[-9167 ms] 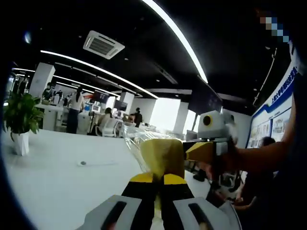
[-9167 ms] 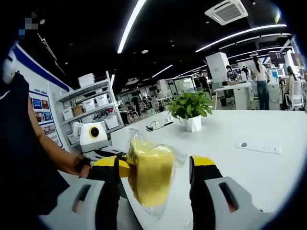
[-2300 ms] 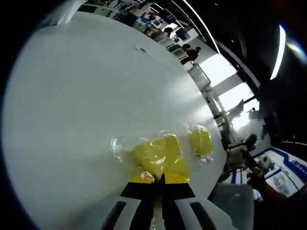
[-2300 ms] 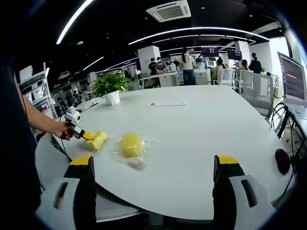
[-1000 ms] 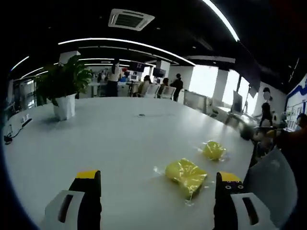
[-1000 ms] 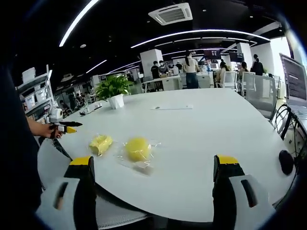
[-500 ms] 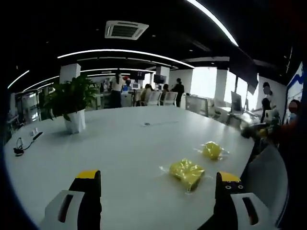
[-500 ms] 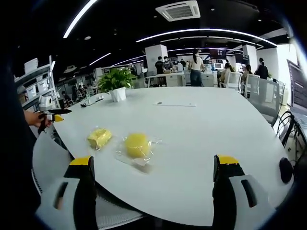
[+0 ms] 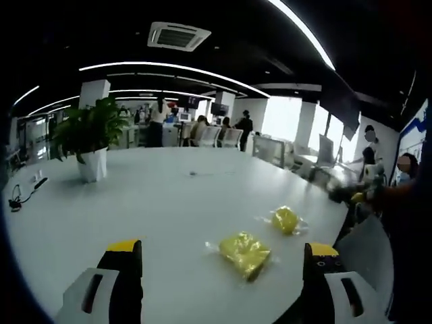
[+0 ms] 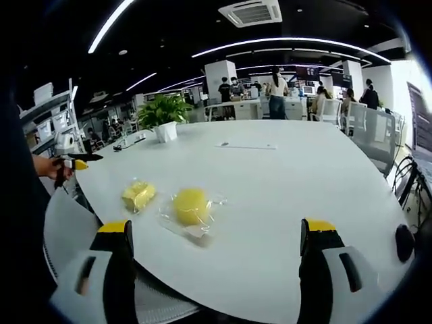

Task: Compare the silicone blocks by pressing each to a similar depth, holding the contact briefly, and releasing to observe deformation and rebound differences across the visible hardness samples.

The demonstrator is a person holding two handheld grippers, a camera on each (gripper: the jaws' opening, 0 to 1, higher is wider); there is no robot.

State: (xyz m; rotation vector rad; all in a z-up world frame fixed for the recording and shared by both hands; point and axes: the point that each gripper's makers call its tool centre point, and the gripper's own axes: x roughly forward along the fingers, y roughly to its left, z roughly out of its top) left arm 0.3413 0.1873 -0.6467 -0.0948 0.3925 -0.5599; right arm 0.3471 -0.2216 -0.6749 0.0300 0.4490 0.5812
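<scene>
Since 2.3 s ago the left gripper (image 9: 219, 270) has let go of the blocky yellow silicone block (image 9: 244, 252) and drawn back; its jaws stand wide apart, empty. That bagged block lies on the white table (image 9: 135, 202), ahead between the jaws, long axis slanting. The rounder yellow silicone block (image 10: 191, 206), also bagged, lies just beside it. The right gripper (image 10: 219, 270) is likewise spread and empty, both blocks ahead of its left jaw.

Left claw (image 9: 219, 283) released yellow block (image 9: 244, 252), seemingly pulled back, both claws now gaping
</scene>
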